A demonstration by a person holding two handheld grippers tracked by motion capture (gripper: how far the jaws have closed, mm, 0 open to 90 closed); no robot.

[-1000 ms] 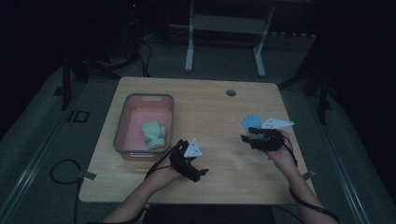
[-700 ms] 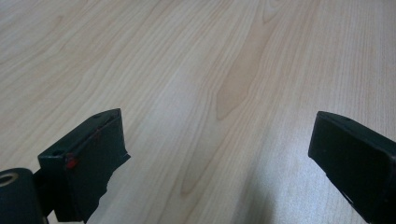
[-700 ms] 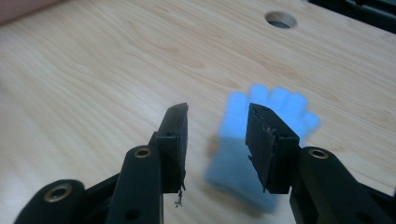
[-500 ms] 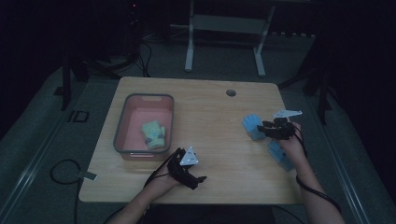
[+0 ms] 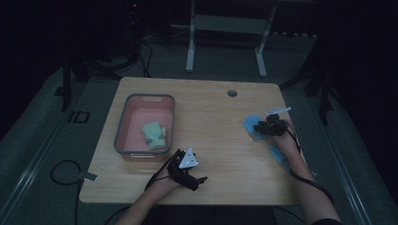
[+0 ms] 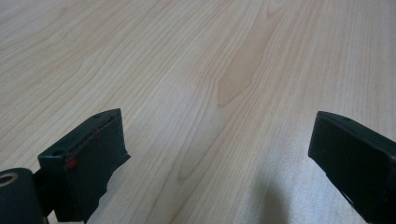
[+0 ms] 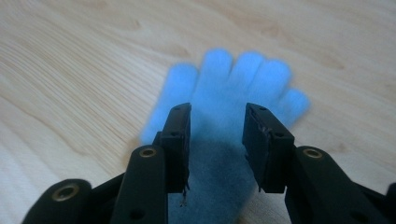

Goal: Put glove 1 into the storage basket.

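Dim floor and dark cables surround a pale wooden counter point(image 5: 211, 117) in the high view, with a metal stand behind it. A pink bin point(image 5: 123, 136) sits on the counter's left part and holds a pale green glove point(image 5: 154, 135). Near the front edge, the left hand-held gripper point(image 5: 199, 180) hovers low over bare wood, its grey three-cornered plate on top. At the right, the right hand-held gripper point(image 5: 257, 127) points at a blue glove point(image 5: 251, 124) lying flat on the counter, and a second blue glove point(image 5: 278, 153) lies just beside the person's right wrist. A round hole point(image 5: 232, 93) marks the far edge. No writing can be read in any view.

Only the left gripper view reveals that gripper's jaws: they stand wide apart over bare wood grain, with nothing between them.

From the right gripper view comes what the high view cannot give: the blue glove point(image 7: 233, 93) lies palm-flat with its fingers pointing away, and the right hand-held gripper point(image 7: 217, 135) hangs over its palm. Its jaws have just been closing, the glove under the gap between them, yet the pads do not press on it.

Compared with a second ago, the right hand-held gripper has moved rightward and down to the glove, while the left one has barely shifted.
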